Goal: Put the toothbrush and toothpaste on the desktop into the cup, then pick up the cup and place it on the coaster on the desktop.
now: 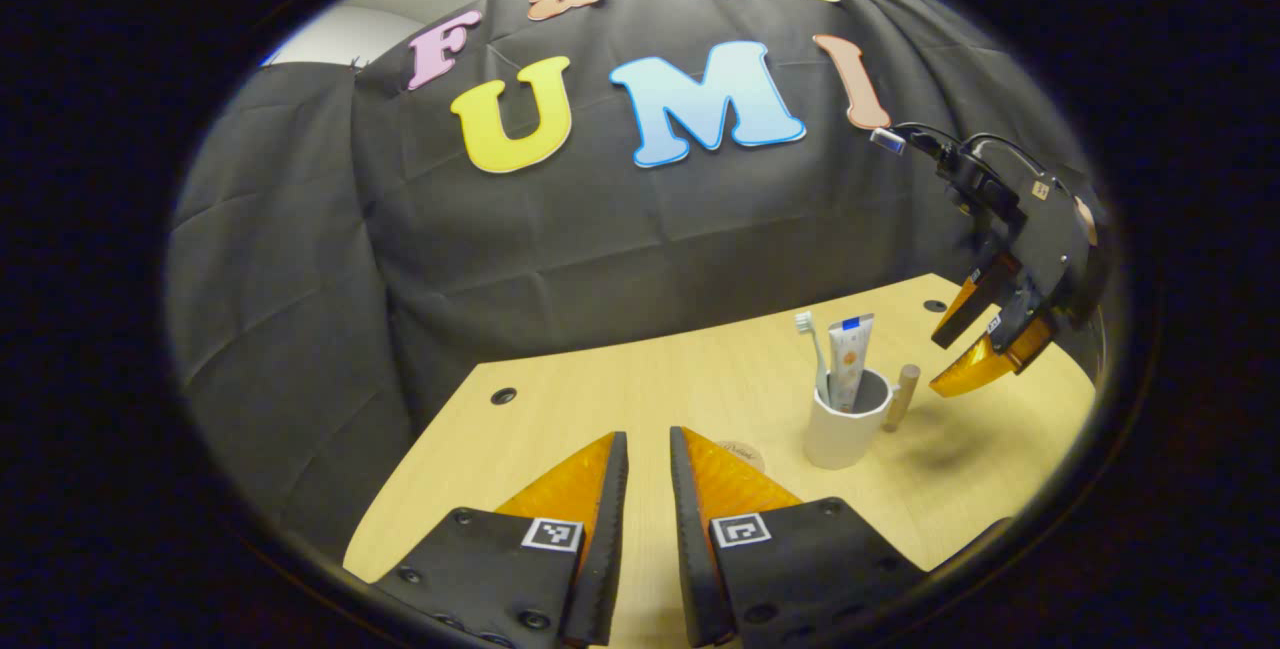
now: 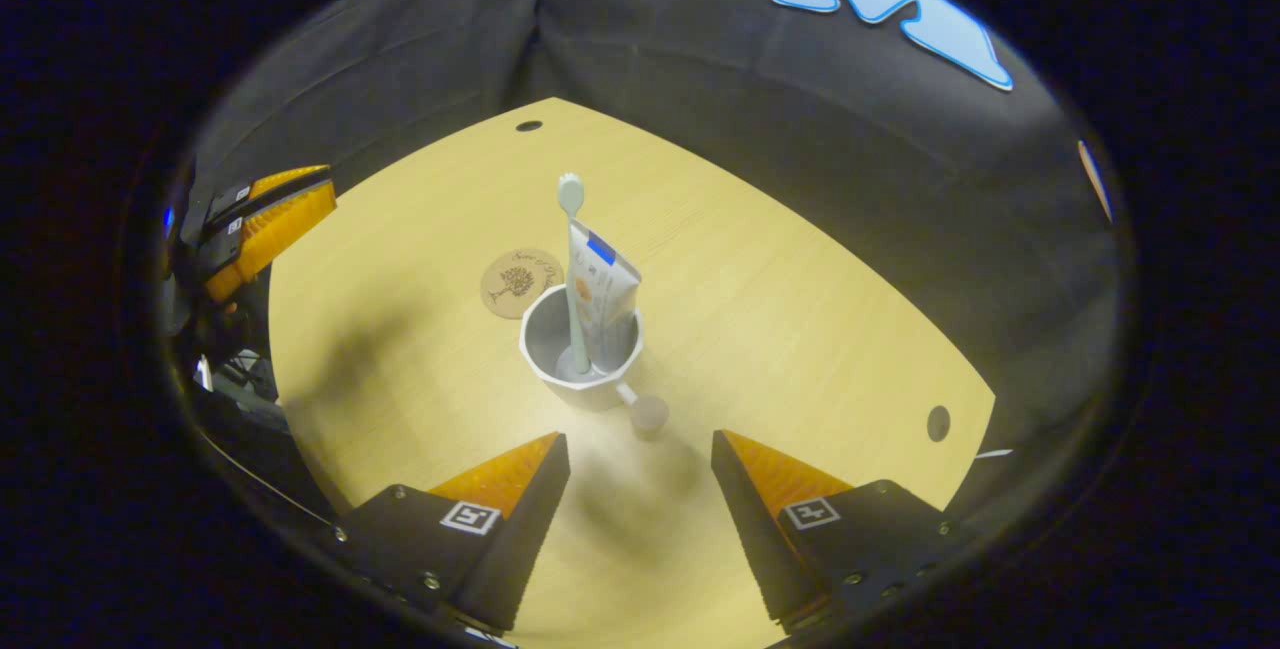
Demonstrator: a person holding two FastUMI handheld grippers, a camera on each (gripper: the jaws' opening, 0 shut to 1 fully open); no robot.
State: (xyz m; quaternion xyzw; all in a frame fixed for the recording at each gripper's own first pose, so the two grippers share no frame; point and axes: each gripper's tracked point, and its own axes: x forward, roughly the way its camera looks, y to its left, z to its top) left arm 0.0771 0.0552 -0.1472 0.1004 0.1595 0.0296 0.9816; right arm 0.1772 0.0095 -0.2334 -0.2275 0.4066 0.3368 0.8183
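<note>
Already the toothbrush (image 2: 571, 259) and the toothpaste (image 2: 601, 294) stand upright in the cup (image 2: 585, 354), so I judge the loading part done and the lift of the cup to be the step in hand.

Cup sits on the worktop (image 2: 820, 329), near the middle. Its handle (image 2: 640, 407) points toward my right gripper (image 2: 640, 474). The coaster (image 2: 520, 281) lies flat just beside the cup on its far-left side in the right gripper view, apart from it, nothing on it.

Right gripper: released, jaws spread wide, nothing between them, hovering above and just short of the cup. In the left gripper view I see it hanging in the air to the right of the cup, not touching.

Left gripper (image 1: 648, 489): jaws nearly closed with a narrow gap, holding nothing, held back over the near edge of the worktop, well apart from the cup.

How I would do it: bring the right gripper down level, straddle either the handle or the cup wall, and close firmly before lifting. The contents lean above the rim, so I would keep the cup vertical and move slowly; a tilt may tip the toothbrush out. Carry low across the short gap and centre the base on the coaster before letting go. Keep the left gripper clear of the path.
</note>
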